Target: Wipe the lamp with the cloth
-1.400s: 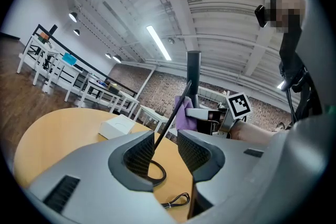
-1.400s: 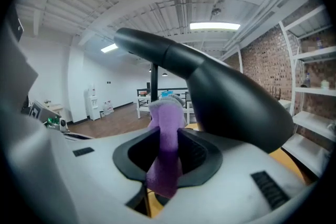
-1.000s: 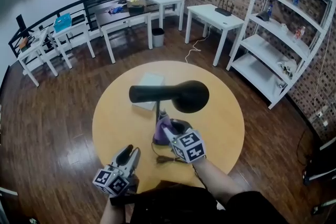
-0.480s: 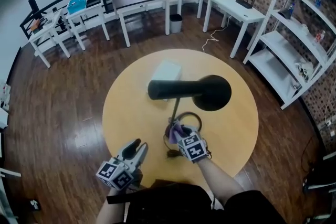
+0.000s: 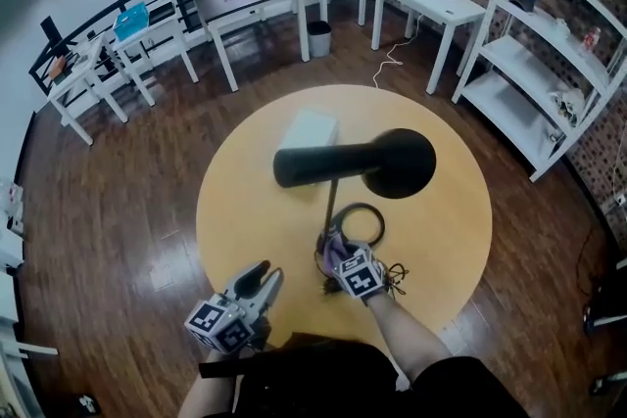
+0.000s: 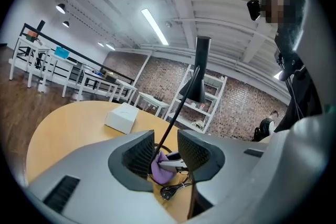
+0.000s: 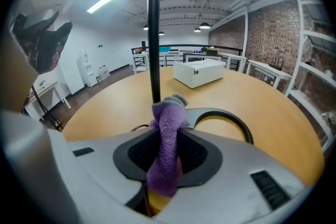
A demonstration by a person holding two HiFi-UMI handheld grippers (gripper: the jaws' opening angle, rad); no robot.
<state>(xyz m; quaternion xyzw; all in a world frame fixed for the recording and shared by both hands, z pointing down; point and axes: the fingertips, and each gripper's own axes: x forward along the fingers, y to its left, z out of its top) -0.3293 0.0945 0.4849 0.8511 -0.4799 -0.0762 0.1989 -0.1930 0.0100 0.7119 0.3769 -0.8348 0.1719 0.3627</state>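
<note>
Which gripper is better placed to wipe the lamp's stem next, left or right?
Right. The right gripper holds the purple cloth beside the lamp stem; the left gripper is shut and empty.

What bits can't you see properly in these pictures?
- Head view: underside of the lamp, facing away from the camera.
- Head view: most of the cloth, under the right gripper.
- Right gripper view: the lamp's top, cut off by the upper edge.
- Head view: things on the shelves, too small.

You see an evenly bright room under ceiling strip lights [image 6: 155,26]; the wooden floor [image 5: 118,210] shows soft glare. Both gripper views curve and darken at the edges; the cloth [image 7: 167,149] looks slightly soft.
</note>
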